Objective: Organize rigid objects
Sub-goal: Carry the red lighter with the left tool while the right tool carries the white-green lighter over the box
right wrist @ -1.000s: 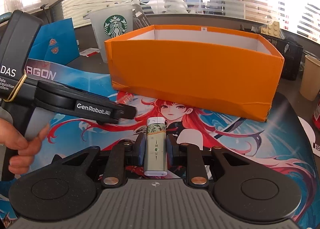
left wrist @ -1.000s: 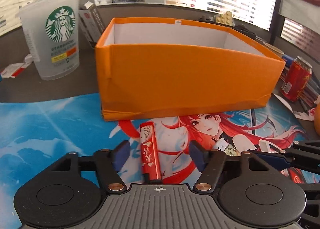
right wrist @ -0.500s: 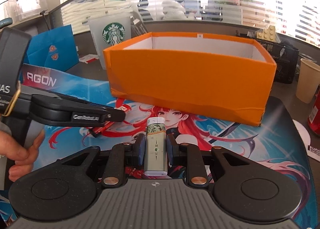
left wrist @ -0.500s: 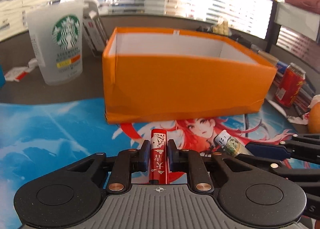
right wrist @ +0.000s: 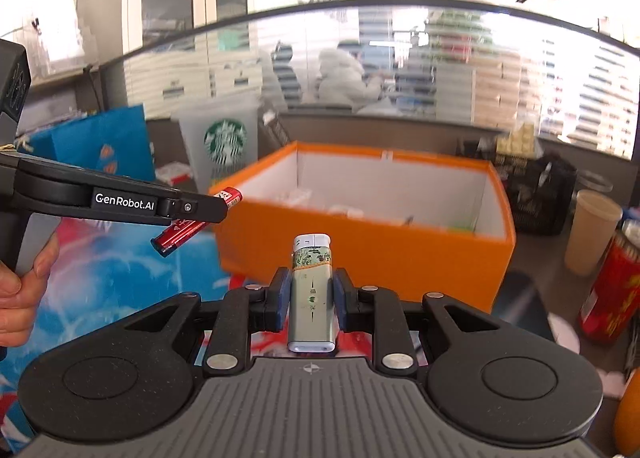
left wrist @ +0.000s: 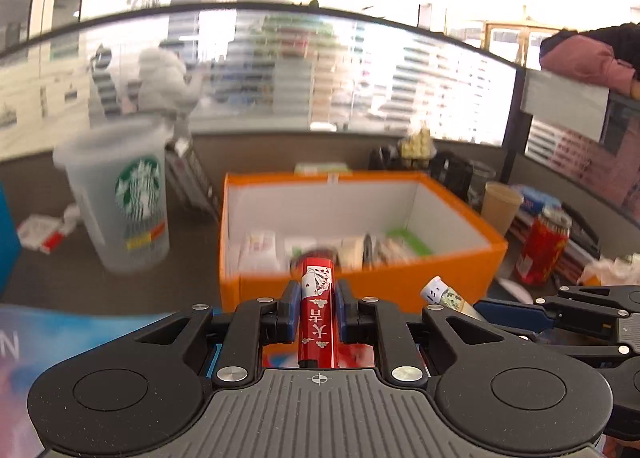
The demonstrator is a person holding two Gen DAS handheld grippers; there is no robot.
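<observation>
The left gripper [left wrist: 317,308] pinches the red lighter [left wrist: 317,314] and the right gripper [right wrist: 310,300] pinches the green lighter [right wrist: 311,294], both before the orange box [left wrist: 360,286].

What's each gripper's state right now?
Left gripper: shut on the slim red lighter with playing-card print.
Right gripper: shut on the pale green lighter with white cap.

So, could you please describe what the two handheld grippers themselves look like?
Both are matte black plastic. The left gripper and right gripper each have blue pads, silver screw heads, round discs on a ribbed grey base with a small crosshair mark. From the side, the left one bears white "GenRobot.AI" lettering.
</observation>
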